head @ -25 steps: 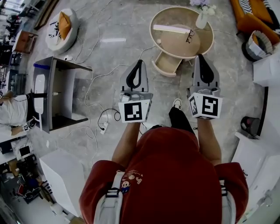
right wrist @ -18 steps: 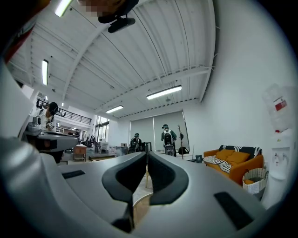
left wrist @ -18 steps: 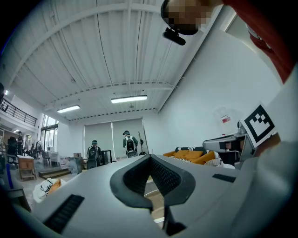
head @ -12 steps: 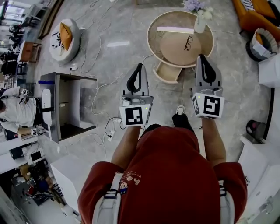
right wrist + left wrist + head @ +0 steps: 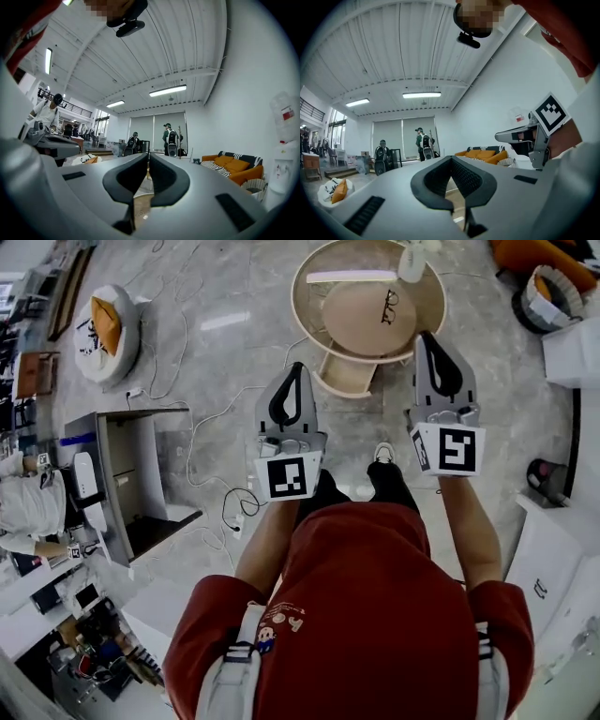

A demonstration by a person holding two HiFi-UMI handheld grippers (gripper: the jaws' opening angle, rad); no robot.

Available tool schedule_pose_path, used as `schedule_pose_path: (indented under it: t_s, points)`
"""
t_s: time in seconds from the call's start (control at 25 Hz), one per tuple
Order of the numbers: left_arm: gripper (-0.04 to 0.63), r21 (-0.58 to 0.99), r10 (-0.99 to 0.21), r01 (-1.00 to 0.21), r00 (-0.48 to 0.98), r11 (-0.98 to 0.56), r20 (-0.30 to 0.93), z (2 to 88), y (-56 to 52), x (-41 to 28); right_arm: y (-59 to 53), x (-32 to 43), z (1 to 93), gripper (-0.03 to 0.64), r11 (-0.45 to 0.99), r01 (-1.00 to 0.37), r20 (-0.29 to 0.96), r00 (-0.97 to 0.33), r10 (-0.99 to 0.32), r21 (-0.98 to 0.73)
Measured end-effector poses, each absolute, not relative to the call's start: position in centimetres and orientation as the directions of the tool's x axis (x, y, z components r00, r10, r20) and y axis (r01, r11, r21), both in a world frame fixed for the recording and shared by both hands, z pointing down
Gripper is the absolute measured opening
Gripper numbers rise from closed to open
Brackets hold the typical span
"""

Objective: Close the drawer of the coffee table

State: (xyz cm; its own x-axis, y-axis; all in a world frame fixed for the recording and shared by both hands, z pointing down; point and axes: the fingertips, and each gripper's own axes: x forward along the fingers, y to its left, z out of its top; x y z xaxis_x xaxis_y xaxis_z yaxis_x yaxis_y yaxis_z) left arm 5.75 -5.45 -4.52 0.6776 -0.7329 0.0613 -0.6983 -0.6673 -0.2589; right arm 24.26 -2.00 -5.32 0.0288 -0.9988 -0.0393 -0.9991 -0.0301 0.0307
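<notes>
No legible text, no readable labels or numbers

The drawer (image 5: 345, 377) of the coffee table (image 5: 314, 310) stands open; left gripper (image 5: 295, 369) and right gripper (image 5: 427, 337) seemingly hover short of it.

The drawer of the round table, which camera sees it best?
The head view: it looks down on the drawer, pulled open from under the coffee table. Both gripper views look level across the room and show no drawer.
</notes>
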Motion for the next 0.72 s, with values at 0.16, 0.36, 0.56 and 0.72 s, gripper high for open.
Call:
schedule_pose_path:
  t_s: [0.16, 0.36, 0.56, 0.72]
  points:
    - [0.012, -0.25, -0.675, -0.649, 0.737, -0.718, 0.026, -3.0, -7.4, 3.2, -3.0, 20.7, -3.0, 0.025, -0.093, -0.995, 0.007, 0.093, -0.996, 0.041]
    - [0.012, -0.233, -0.619, -0.602, 0.786, -0.763, -0.005, -0.8, -10.1, -0.4, -3.7, 16.1, 1.4, 0.025, -0.177, -0.984, 0.076, 0.177, -0.981, -0.001]
    - [0.012, -0.2, -0.624, -0.605, 0.78, -0.771, 0.046, 5.6, -12.8, -3.6, -6.0, 12.2, 7.3, 0.025, -0.191, -0.981, 0.101, 0.187, -0.977, -0.028]
    - [0.012, -0.168, -0.643, -0.625, 0.762, -0.762, 0.078, 12.2, -13.6, -5.0, -7.7, 10.4, 15.0, 0.025, -0.153, -0.988, 0.15, 0.146, -0.978, -0.033]
